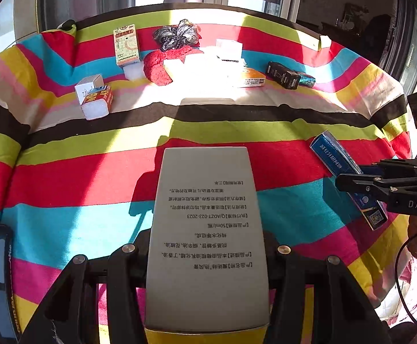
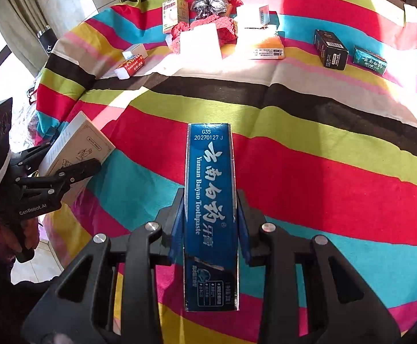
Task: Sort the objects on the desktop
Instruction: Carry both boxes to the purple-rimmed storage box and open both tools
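Note:
In the left wrist view my left gripper [image 1: 205, 258] is shut on a pale grey box [image 1: 205, 200] printed with black Chinese text, which I hold above the striped tablecloth [image 1: 79, 172]. The right wrist view shows that same box [image 2: 79, 140], beige, in the left gripper [image 2: 73, 169] at the table's left edge. My right gripper [image 2: 211, 220] is shut on a long blue Yunnan Baiyao toothpaste box [image 2: 209, 172], its blue pads pressing on both sides. From the left wrist view the toothpaste box [image 1: 331, 154] and right gripper [image 1: 360, 183] are at the far right.
Along the far side of the table lie a green-yellow carton [image 1: 126, 44], a red-and-white box [image 1: 98, 101], a red knitted piece [image 1: 162, 66], a silver-black bow [image 1: 176, 34], white boxes [image 1: 228, 48], an orange box [image 1: 251, 78], a black box [image 1: 283, 74] and a small green box [image 2: 370, 63].

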### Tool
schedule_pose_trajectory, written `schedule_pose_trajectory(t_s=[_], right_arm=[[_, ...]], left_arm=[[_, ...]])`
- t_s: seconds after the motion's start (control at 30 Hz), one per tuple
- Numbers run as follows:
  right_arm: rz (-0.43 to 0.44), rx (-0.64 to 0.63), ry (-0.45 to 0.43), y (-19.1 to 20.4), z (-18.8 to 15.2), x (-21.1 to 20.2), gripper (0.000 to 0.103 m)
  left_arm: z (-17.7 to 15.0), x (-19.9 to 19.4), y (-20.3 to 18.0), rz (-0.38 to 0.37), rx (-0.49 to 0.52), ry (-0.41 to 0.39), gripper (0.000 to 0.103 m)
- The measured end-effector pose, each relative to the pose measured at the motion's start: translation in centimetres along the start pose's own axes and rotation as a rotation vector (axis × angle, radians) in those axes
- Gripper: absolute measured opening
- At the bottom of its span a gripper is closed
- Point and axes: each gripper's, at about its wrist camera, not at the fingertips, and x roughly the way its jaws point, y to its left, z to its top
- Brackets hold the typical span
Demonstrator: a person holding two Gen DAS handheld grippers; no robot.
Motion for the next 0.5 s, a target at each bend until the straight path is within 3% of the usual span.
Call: schedule_pose_trajectory(t_s=[0.23, 0.33, 0.5], right_arm=[[0.082, -0.054, 0.009, 9.9, -0.9, 1.8, 0.035], [0.146, -0.112, 0.001, 15.2, 0.1, 2.9, 0.035], [0.167, -0.205, -0.016, 20.9, 2.9, 3.8, 0.035]], left_arm=[[-3.3, -5.5, 4.0, 0.066, -0.035, -0.079, 0.052], [-4.0, -8.6, 7.2, 0.098, -0.069, -0.128, 0.052], [-4.6, -12.6, 12.2, 0.145, -0.1, -0.178, 0.052]])
